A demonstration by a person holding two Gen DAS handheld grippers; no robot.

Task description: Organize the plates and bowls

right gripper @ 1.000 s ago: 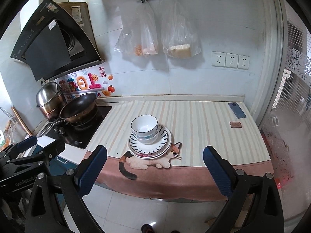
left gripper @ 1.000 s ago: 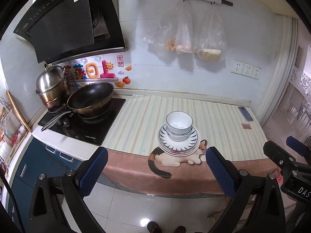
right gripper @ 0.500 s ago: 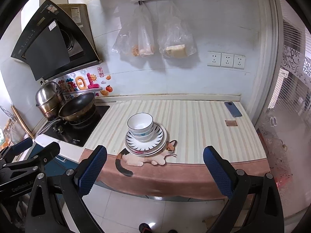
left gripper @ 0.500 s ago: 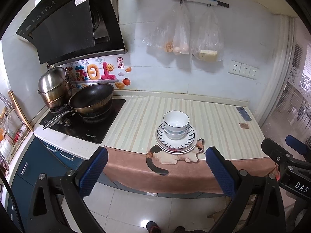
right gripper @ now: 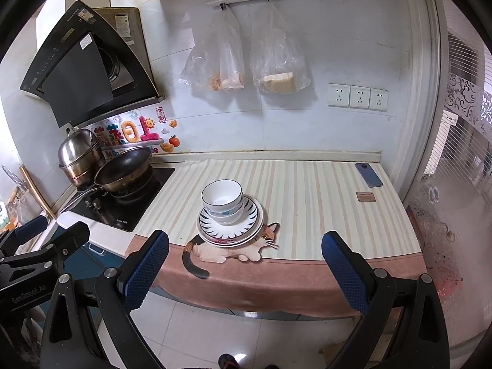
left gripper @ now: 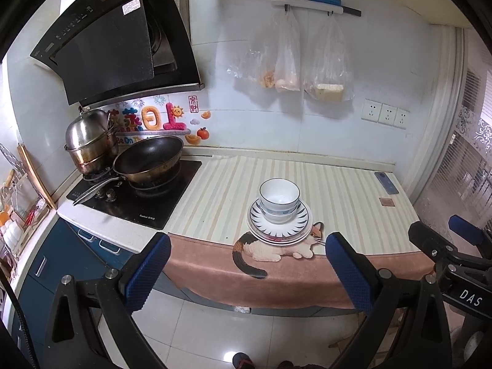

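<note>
Sitting on the striped counter mat (left gripper: 344,203), near its front edge, is a stack of plates (left gripper: 280,227) with nested white bowls (left gripper: 279,198) on top; the upper bowl looks empty. Just in front of the plates lies the mat's printed cat (left gripper: 276,249). Left of the stack a black pan (left gripper: 147,163) rests on the hob. Both the left gripper (left gripper: 246,272) and the right gripper (right gripper: 244,272) hang wide apart before the counter, holding nothing, well short of the stack

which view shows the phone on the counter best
The right wrist view: the phone lies flat near the wall, larger and less distorted. The left wrist view shows the same phone smaller and squeezed toward the edge.
</note>
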